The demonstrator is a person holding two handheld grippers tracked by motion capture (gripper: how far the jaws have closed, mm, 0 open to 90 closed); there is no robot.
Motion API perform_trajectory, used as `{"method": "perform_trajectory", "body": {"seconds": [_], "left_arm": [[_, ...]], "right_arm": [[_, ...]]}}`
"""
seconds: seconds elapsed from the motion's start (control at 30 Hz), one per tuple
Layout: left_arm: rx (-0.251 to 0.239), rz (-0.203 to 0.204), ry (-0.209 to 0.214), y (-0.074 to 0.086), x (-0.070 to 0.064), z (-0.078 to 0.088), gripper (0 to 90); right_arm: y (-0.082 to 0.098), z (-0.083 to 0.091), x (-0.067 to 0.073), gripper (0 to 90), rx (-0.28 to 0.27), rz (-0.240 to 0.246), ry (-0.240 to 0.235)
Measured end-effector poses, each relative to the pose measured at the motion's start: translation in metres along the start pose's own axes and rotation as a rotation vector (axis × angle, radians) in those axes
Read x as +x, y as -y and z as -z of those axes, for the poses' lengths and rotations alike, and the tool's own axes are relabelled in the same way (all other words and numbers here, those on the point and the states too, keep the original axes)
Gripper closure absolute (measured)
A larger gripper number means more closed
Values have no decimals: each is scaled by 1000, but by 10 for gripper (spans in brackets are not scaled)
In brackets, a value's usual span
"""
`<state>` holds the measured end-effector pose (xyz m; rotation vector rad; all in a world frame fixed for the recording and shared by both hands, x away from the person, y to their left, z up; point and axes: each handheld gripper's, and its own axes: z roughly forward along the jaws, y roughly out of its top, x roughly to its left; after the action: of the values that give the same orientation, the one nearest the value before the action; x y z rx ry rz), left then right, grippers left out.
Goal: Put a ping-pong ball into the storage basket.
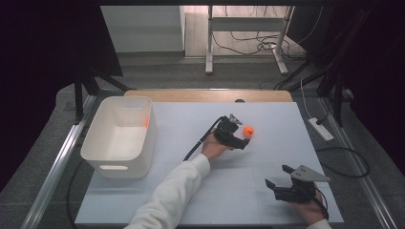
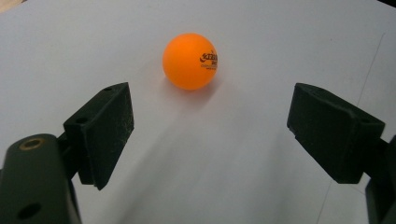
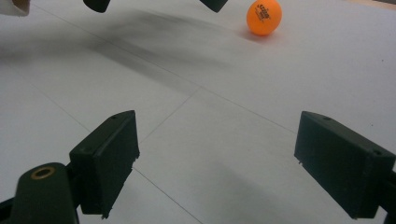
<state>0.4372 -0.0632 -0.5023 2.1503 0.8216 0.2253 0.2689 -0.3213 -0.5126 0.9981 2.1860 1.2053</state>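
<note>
High view: small orange plastic ball [image 1: 248,130] on white counter [image 1: 267,157], centre-right, just right of left claw [image 1: 242,141], apart from it. White rectangular plastic bin [image 1: 119,136] at far left. Right claw [image 1: 279,175] near right corner, spread wide, holding nothing.

Left claw view: jaws wide, empty; ball just beyond, between jaw lines, untouched.

Right claw view: jaws wide, bare counter between; ball far off, upper right.
</note>
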Motion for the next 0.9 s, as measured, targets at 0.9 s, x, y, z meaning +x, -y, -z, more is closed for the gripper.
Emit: {"method": "perform_trajectory", "body": {"seconds": [0.9], "left_arm": [[36,1,-10,-12,6,-29,154]], "right_arm": [[3,3,-2,132,5,-11,8]]}}
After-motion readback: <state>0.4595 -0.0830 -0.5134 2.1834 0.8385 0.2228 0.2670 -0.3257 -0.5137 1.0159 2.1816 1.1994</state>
